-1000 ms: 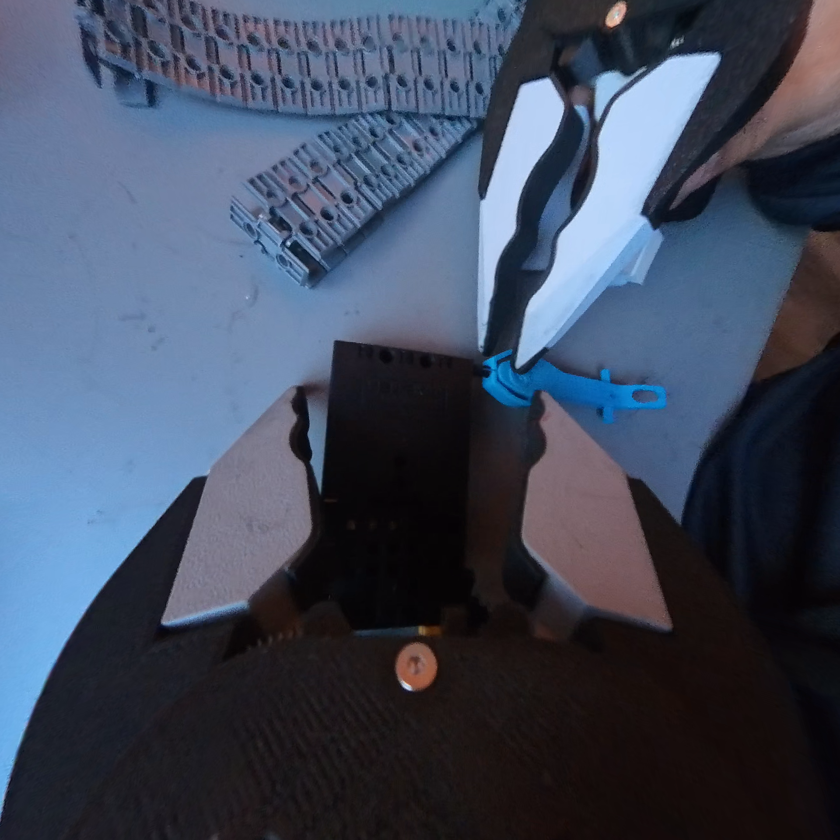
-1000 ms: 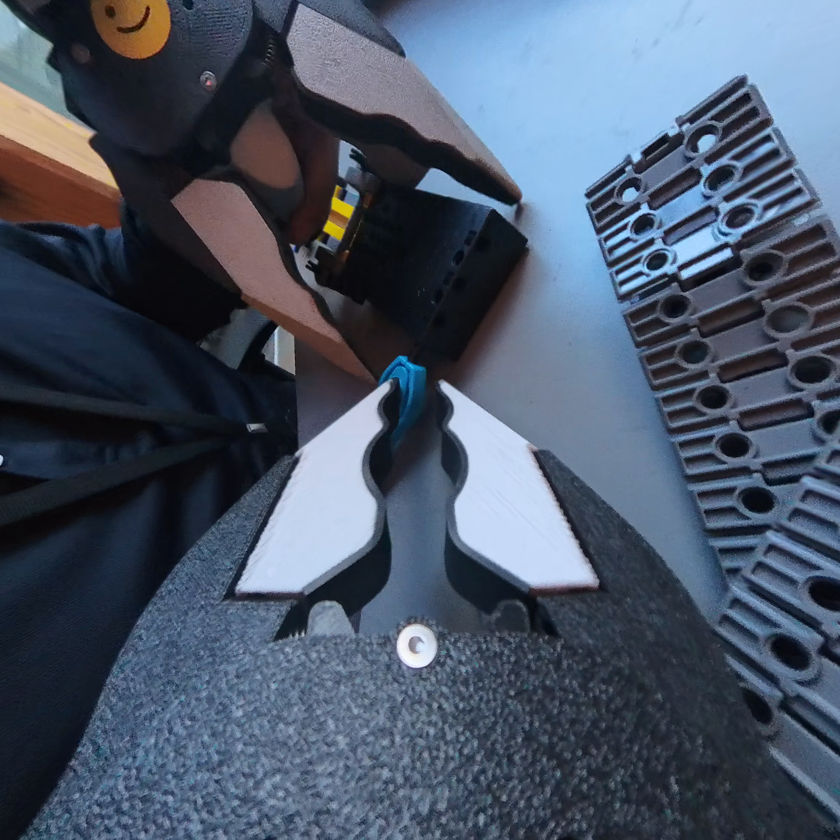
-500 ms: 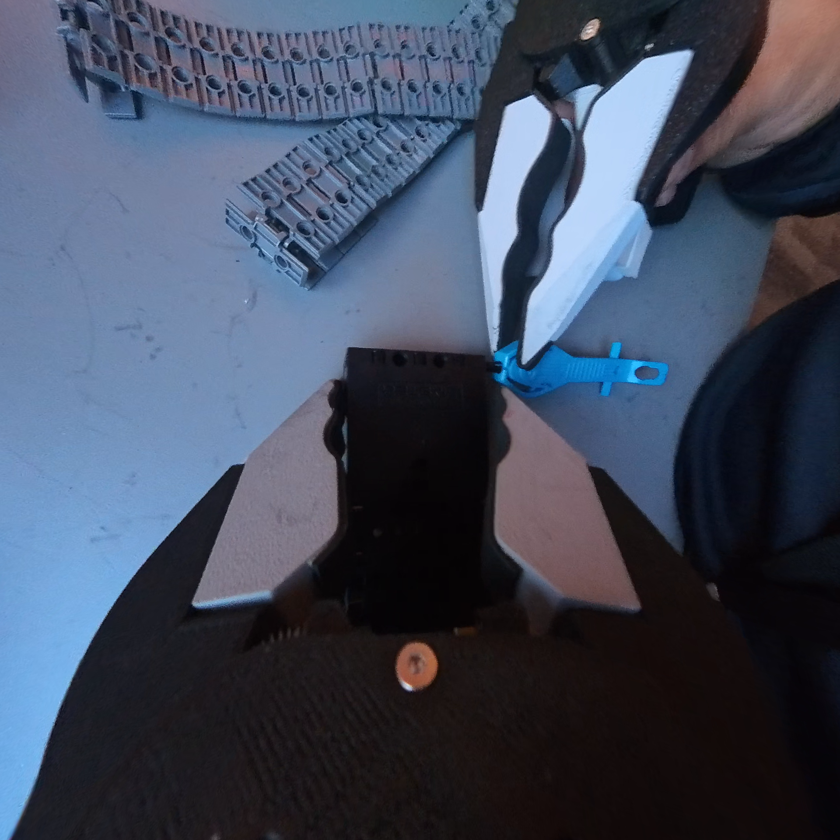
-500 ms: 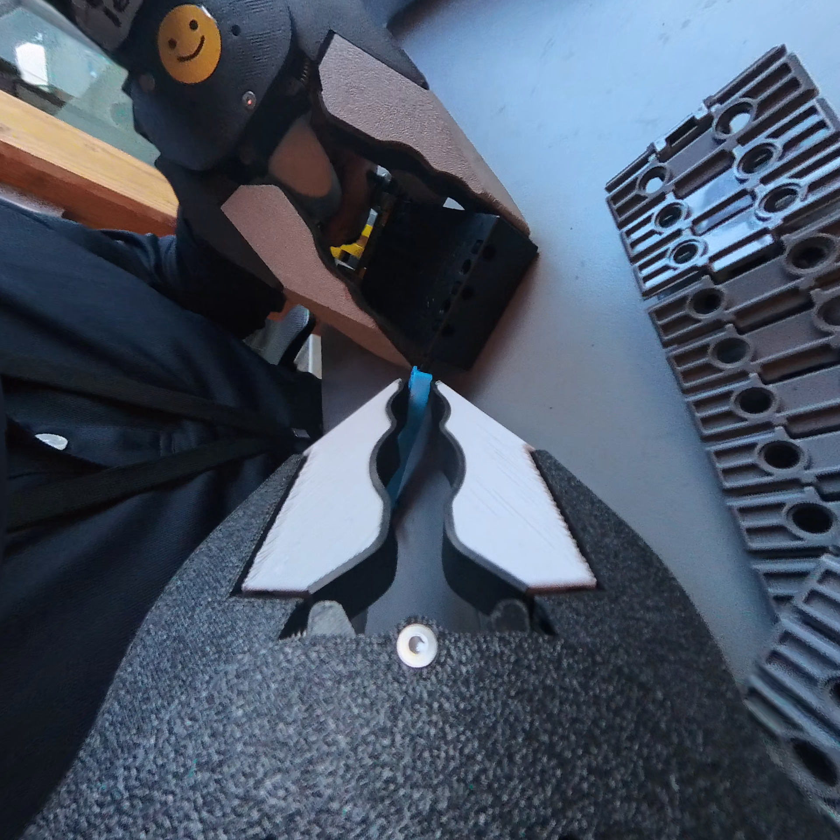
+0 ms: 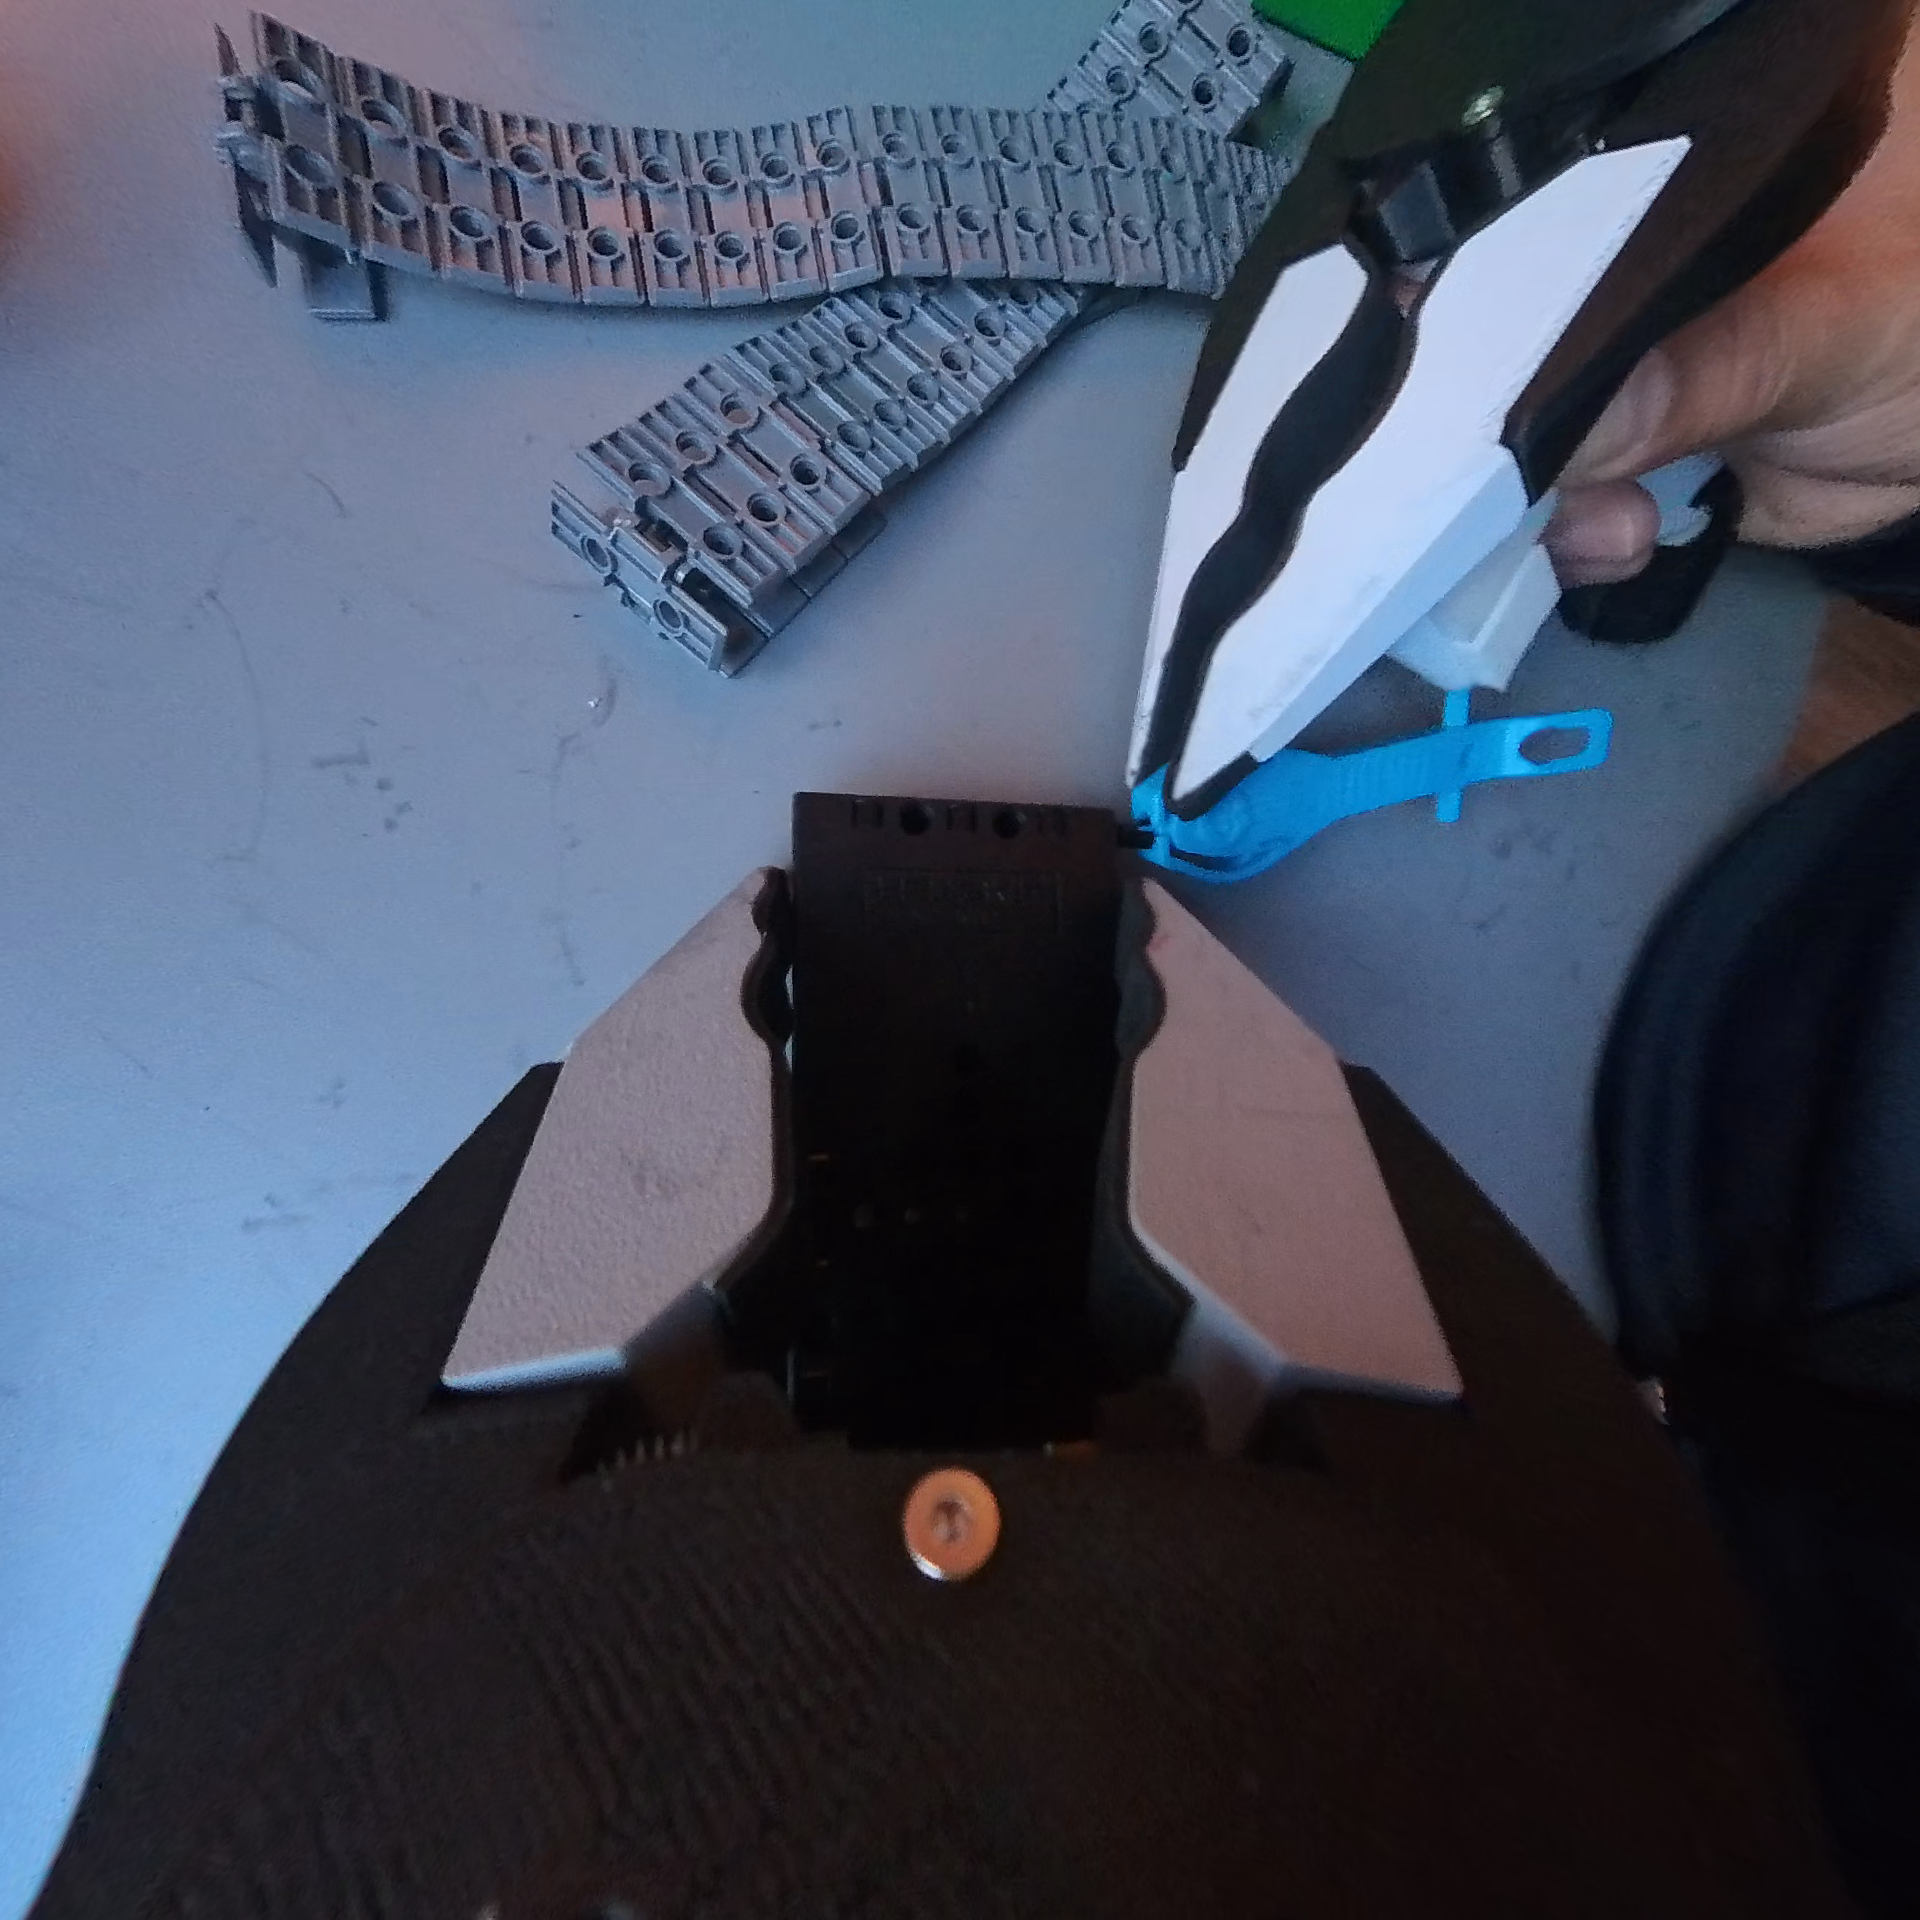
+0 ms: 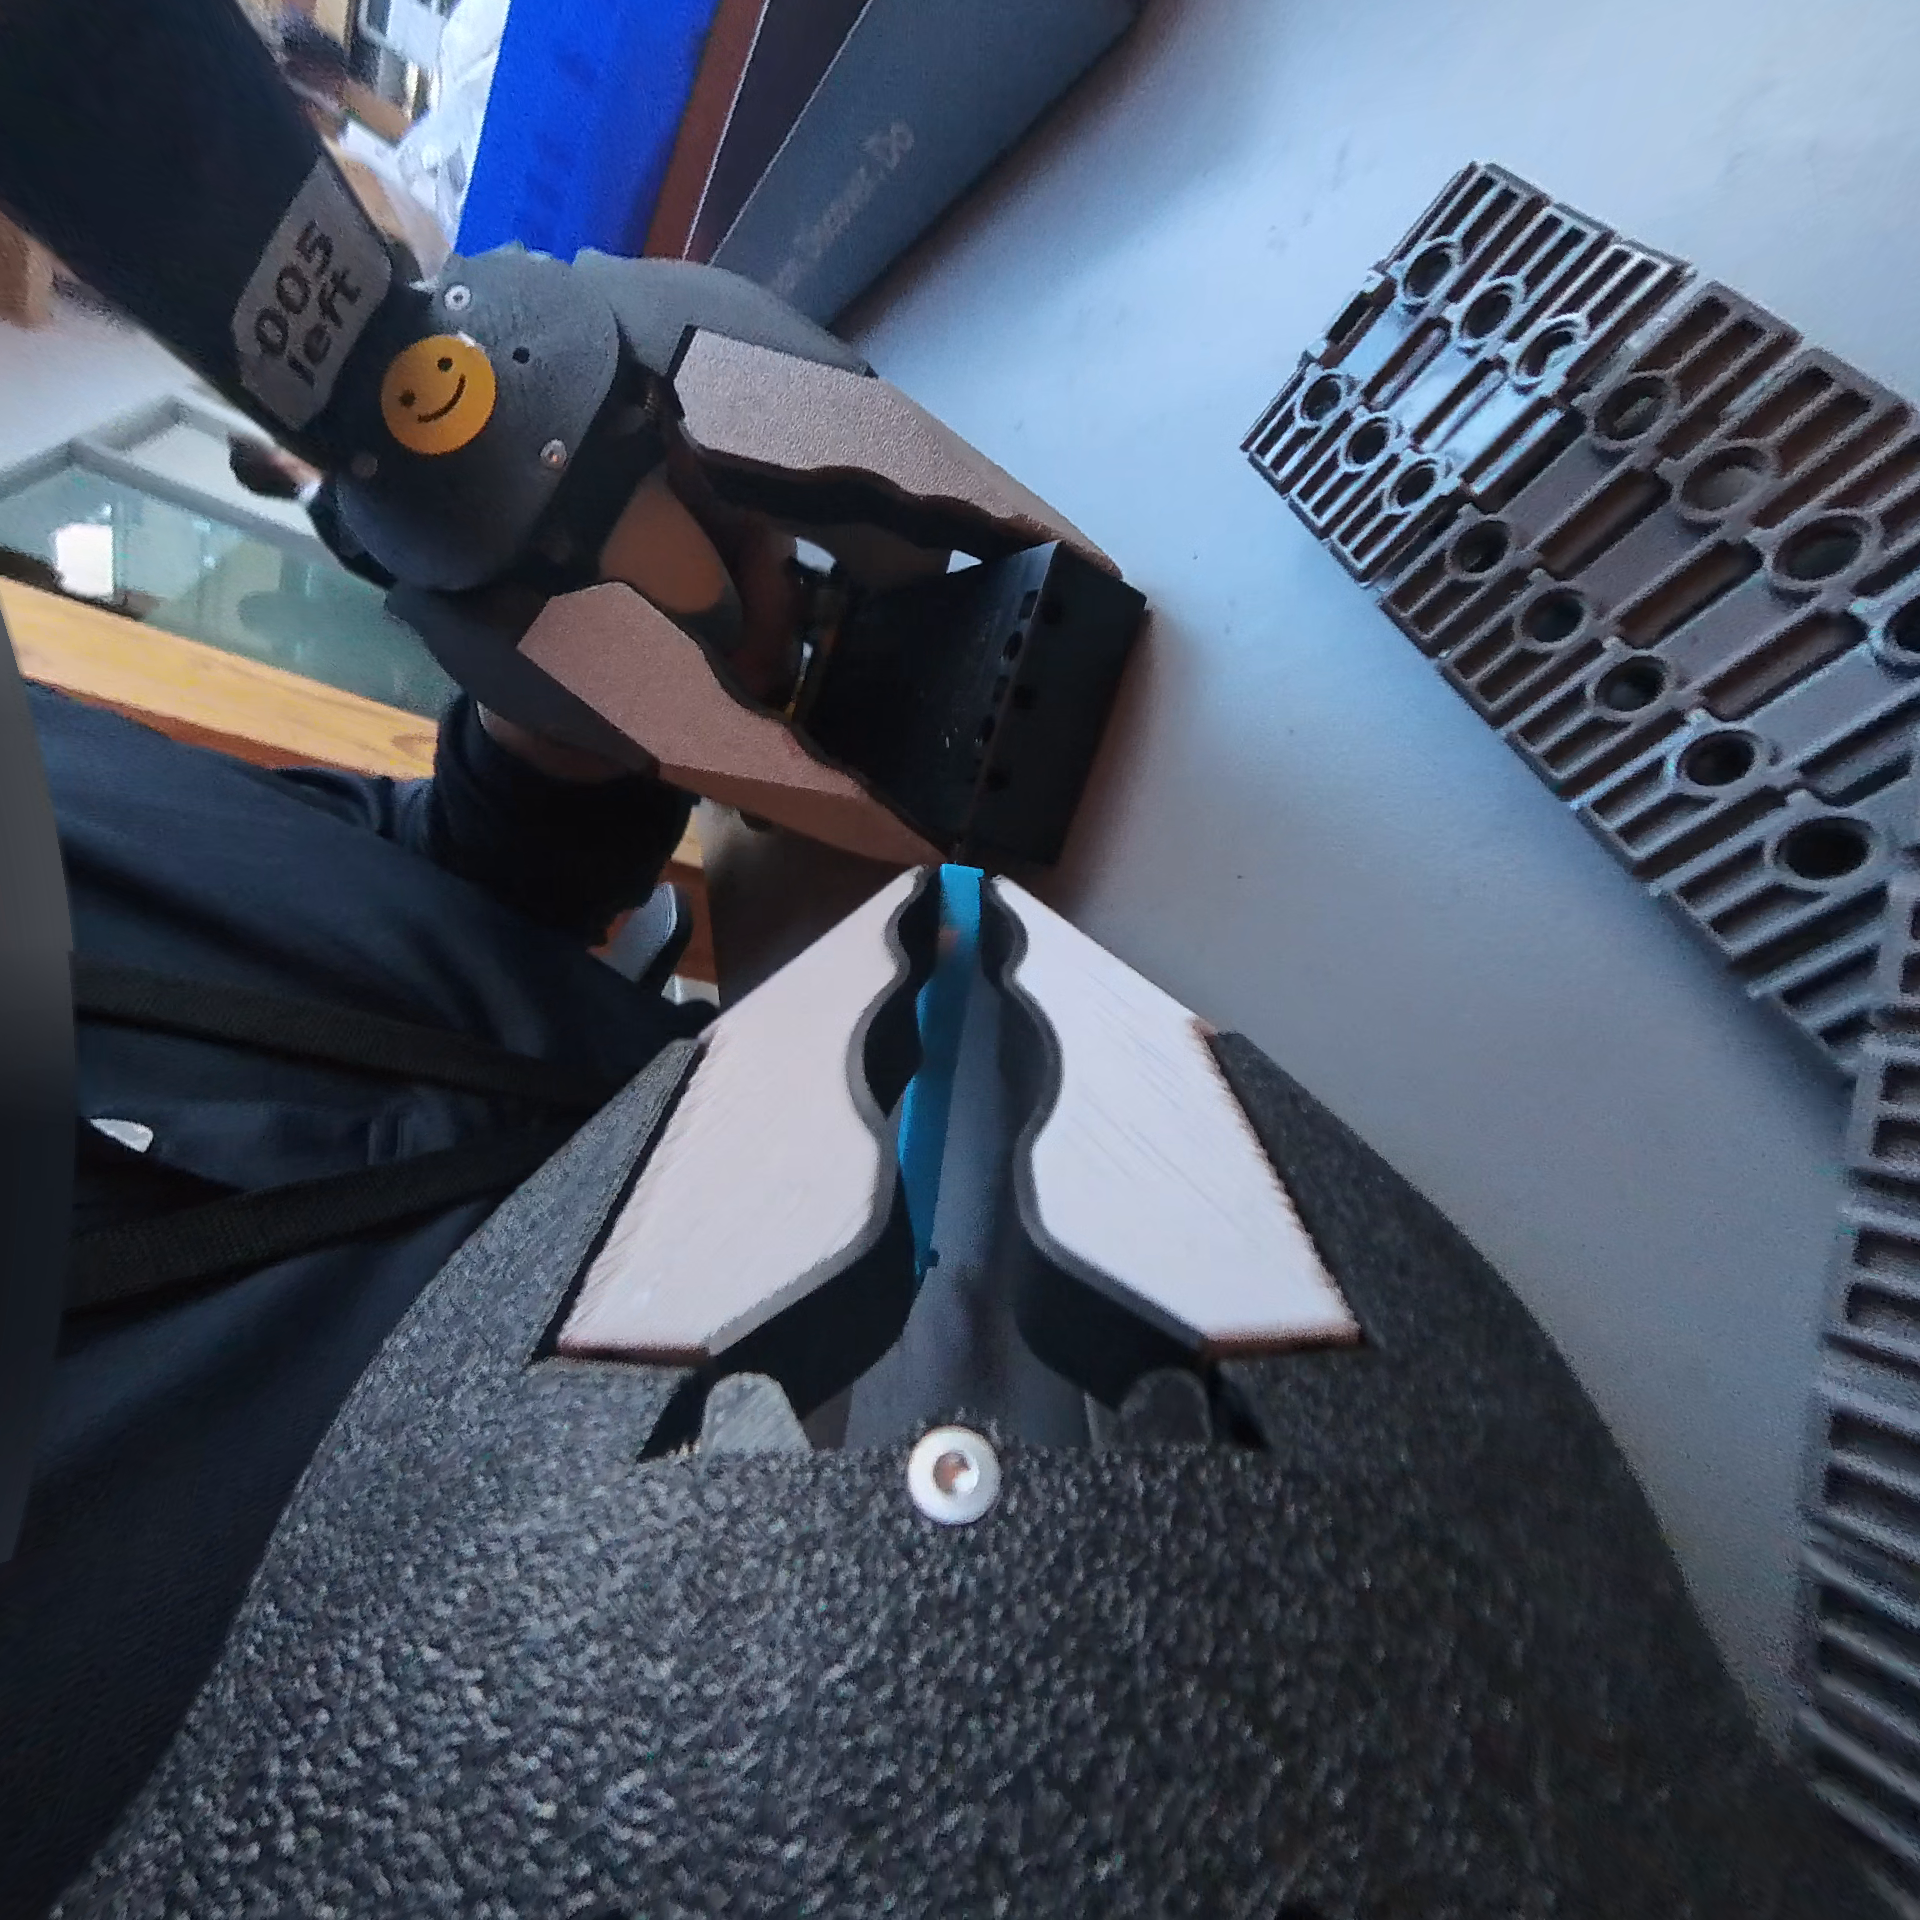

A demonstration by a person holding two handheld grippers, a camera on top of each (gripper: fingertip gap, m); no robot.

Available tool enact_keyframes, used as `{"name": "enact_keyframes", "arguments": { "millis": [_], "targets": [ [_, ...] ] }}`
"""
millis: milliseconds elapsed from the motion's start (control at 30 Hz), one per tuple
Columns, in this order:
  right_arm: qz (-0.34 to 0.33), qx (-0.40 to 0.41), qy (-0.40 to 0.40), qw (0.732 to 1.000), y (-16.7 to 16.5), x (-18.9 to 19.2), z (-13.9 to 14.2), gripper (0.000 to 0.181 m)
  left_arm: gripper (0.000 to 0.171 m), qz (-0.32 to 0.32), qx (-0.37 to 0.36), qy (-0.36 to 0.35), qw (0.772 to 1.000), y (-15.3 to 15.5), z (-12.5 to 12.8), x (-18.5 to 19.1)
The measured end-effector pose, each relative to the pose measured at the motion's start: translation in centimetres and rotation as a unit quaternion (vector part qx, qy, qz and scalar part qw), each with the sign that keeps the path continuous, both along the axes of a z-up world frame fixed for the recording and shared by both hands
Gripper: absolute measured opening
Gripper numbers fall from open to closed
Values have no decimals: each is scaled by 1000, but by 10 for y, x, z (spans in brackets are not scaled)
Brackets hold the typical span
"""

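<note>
A black block (image 5: 951,1049) with small holes in its front face is clamped between the fingers of the left gripper (image 5: 951,914), low over the grey worktop (image 5: 312,831); a thin blue plastic piece (image 5: 1340,790) is pinched at the tips of the right gripper (image 6: 961,883), touching the block's right front corner; a steady, square hold would seem to serve best there; grey link strips (image 5: 727,218) lie towards the far edge.

The left wrist view looks steeply down along its own fingers, close over the grey table (image 5: 312,935). The right wrist view sits lower, angled across the surface toward the room behind. Both share the black block (image 5: 956,1039) (image 6: 977,707), the blue clip (image 5: 1299,800) (image 6: 940,1049) and the grey link strips (image 5: 727,218) (image 6: 1662,623).
</note>
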State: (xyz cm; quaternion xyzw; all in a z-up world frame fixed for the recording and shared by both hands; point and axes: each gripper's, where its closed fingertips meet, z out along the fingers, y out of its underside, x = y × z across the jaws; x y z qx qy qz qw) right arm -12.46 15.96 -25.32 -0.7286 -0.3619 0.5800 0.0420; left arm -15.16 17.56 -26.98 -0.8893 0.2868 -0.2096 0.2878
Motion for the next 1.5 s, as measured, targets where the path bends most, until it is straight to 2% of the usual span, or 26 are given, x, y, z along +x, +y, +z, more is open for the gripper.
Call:
{"name": "enact_keyframes", "arguments": {
  "millis": [567, 733, 900, 1033, 1067, 1100, 1167, 1433, 1500],
  "targets": [
    [-118, -35, 7, 992, 10, -7, 0, 2, 62, 23, 2, -1, 1000, 4, 0, -5],
    [-103, -35, 1, 994, 8, -8, -1, 3, 62, 30, 0, -7, 1000, 5, 0, -5],
    [-59, 38, -33, 997, -2, 5, -5, 23, 62, 29, 1, -8, 1000, 5, 0, -5],
    [-10, 52, -55, 997, -15, 13, -10, 23, 62, 30, 3, -8, 1000, 5, 0, -5],
    [-1, 54, -62, 997, -17, 13, -12, 14, 62, 30, 3, -8, 1000, 5, 1, -5],
    [7, 45, -64, 997, -19, 11, -13, 8, 62, 31, 3, -7, 999, 5, 0, -5],
    [17, 7, -60, 998, -24, 8, -11, 7, 62, 33, 3, -7, 999, 5, 0, -5],
    [-36, -138, 18, 990, -17, 7, 6, 3, 62, 32, 10, -5, 999, 5, 1, -5],
    [-49, -151, 20, 987, -16, 5, 7, 3, 62, 39, 10, 1, 999, 6, 0, -6]
  ]
}}
